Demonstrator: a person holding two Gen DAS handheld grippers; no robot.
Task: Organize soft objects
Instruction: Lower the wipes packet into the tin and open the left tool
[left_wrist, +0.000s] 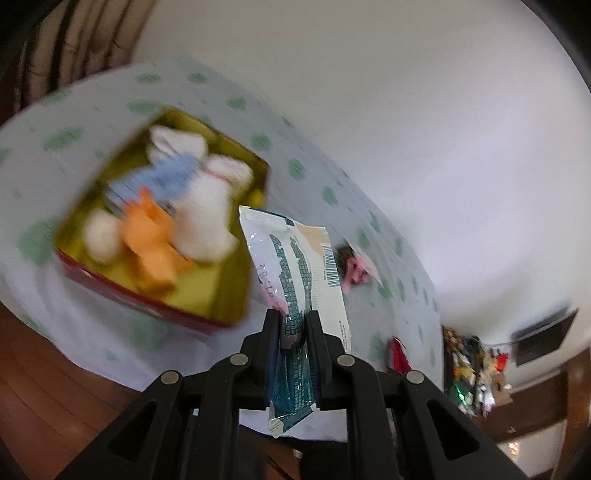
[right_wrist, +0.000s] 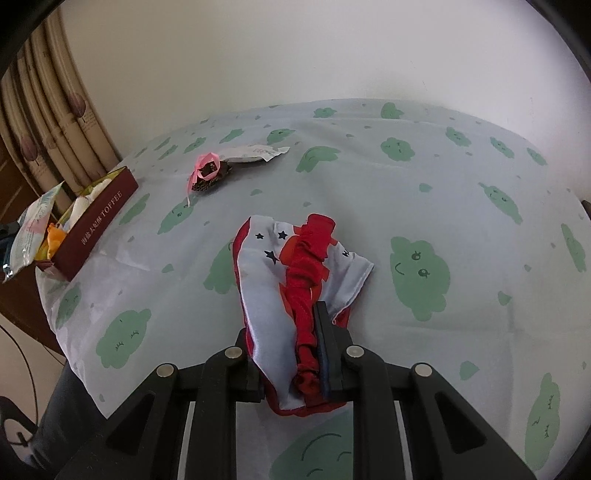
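My left gripper (left_wrist: 293, 317) is shut on a white and teal plastic packet (left_wrist: 295, 258), held in the air just right of a red tin box (left_wrist: 110, 284) with a gold inside. In the box lie soft toys (left_wrist: 207, 206): white, blue and orange, all blurred. The right wrist view shows the same packet (right_wrist: 29, 232) and the box (right_wrist: 99, 218) at the table's left edge. My right gripper (right_wrist: 284, 321) is shut on a crumpled red and white cloth with black stars (right_wrist: 295, 266), which rests on the table; its left finger is hidden behind the cloth.
A pale tablecloth with green cloud faces (right_wrist: 406, 184) covers the table. A brown bundle tied with pink ribbon (right_wrist: 208, 170) and a flat white sachet (right_wrist: 255, 153) lie at the back left. Curtains hang beyond the left edge; a white wall stands behind.
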